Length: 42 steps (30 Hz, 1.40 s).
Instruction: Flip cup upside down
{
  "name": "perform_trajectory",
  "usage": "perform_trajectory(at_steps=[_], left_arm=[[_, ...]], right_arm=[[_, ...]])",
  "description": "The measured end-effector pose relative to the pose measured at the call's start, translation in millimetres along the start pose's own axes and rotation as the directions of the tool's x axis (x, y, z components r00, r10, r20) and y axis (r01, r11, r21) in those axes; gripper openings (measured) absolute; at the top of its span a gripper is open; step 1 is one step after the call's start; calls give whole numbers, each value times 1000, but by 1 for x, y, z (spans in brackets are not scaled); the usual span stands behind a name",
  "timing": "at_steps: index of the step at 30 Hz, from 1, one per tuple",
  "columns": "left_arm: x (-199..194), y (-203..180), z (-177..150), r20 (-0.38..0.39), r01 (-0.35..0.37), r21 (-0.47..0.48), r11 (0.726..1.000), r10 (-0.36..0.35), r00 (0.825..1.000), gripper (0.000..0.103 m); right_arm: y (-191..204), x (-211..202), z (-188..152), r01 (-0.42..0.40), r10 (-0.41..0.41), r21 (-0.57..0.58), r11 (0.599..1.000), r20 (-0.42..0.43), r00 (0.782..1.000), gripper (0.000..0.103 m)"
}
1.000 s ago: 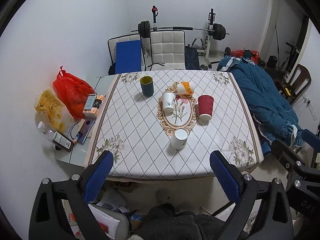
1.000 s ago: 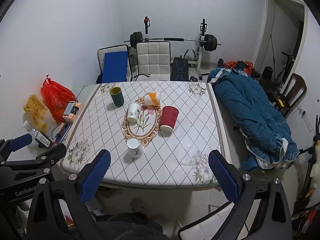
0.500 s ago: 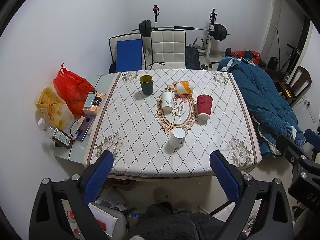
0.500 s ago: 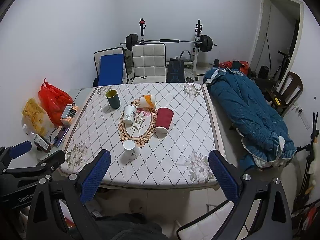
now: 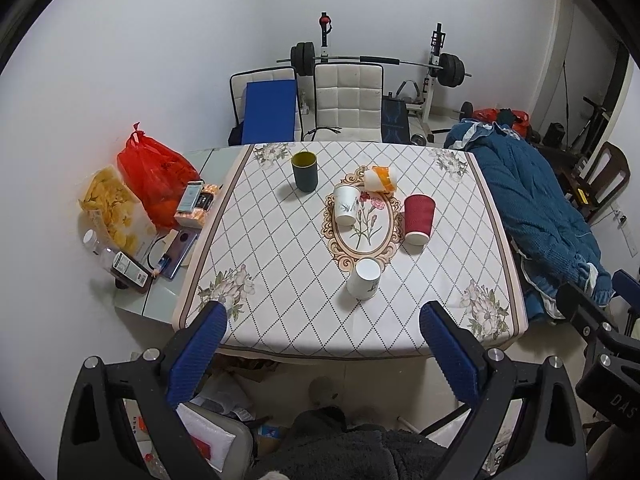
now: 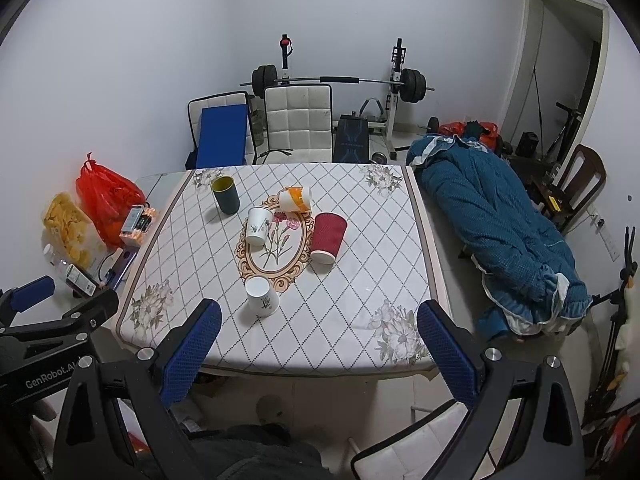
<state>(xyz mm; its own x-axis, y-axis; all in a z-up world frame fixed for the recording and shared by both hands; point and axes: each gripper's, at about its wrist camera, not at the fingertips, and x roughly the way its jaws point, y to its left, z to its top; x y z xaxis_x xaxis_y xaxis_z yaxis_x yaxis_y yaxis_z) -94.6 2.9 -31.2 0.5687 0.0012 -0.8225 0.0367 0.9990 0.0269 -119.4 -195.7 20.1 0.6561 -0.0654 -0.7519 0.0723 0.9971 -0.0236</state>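
Several cups stand on the table. A dark green cup stands upright at the back left. A white flowered cup, a red ribbed cup and a nearer white cup stand upside down. An orange and white cup lies on its side. In the right wrist view I see the green cup, red cup and near white cup. My left gripper and right gripper are open, empty, and held back from the table's near edge.
A side table at the left holds a red bag, a snack bag, phones and bottles. Chairs and a barbell rack stand behind. A blue quilt lies at the right. The table has bare cloth at the front right.
Both grippers have drawn back and up from the table, so the table looks smaller and farther. The cups have not moved. Both jaws stay open.
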Motion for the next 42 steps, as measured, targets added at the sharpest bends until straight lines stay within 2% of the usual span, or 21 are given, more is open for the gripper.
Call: perform_trajectory(at_steps=[42], left_arm=[[-6,11,-2,-1,-9,-2,1000,9,1000,99]], right_arm=[[21,6,-6,-20,20,-15,1000,-20,1000,100]])
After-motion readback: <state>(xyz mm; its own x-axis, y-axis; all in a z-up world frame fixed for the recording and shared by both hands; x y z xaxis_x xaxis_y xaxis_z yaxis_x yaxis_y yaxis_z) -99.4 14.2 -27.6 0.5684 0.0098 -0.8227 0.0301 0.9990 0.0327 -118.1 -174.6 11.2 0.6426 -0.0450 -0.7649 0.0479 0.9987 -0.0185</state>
